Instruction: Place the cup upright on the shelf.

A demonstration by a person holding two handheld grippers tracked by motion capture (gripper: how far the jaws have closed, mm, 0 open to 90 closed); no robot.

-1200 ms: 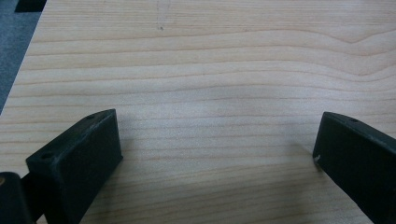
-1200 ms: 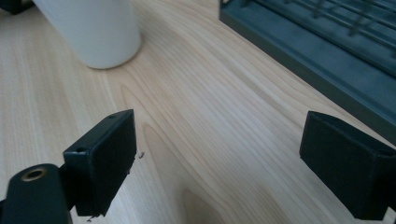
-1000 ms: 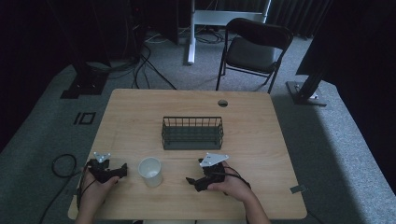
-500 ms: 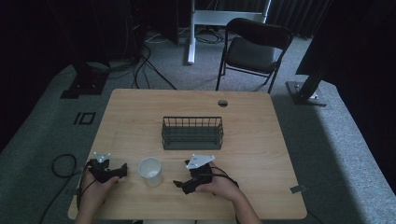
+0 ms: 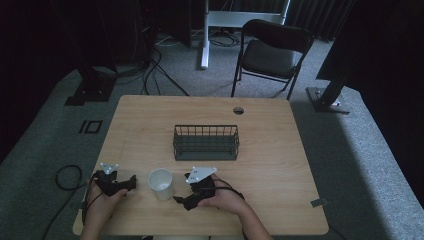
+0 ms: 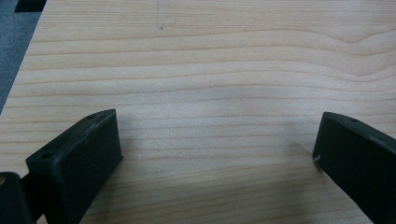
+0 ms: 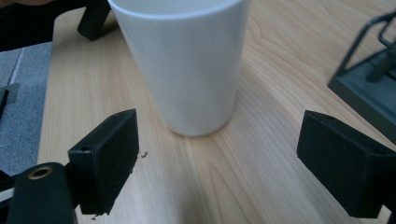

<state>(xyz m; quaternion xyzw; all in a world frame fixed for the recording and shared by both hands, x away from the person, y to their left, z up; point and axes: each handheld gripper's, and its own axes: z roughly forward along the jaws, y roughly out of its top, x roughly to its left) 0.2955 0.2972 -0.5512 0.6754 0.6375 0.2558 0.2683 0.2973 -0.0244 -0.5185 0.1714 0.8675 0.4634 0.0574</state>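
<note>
**Right gripper lines up on the white cup**

While the white cup stands upright on the near part of the wooden table, mouth up and long axis vertical, it sits between the two hands. And look at the right gripper view: the cup is dead ahead of the jaws, centred in the gap, just beyond the tips and not yet between them. Those jaws are spread wide, wider than the cup, with nothing in them.

From the high view, the right gripper points leftward at the cup and lies just beside it, the closer of the two. The left gripper rests near the table's left edge, a little farther from the cup. Its own view shows jaws well apart over bare wood grain, gripping nothing.

So the coming move looks like the right hand's: a short, level push forward should bring the cup wall between the jaws, since a high or off-centre grip could tip it.

Farther back, mid-table, sits the black wire basket, well apart from the cup. Beyond the table stands a folding chair.
</note>
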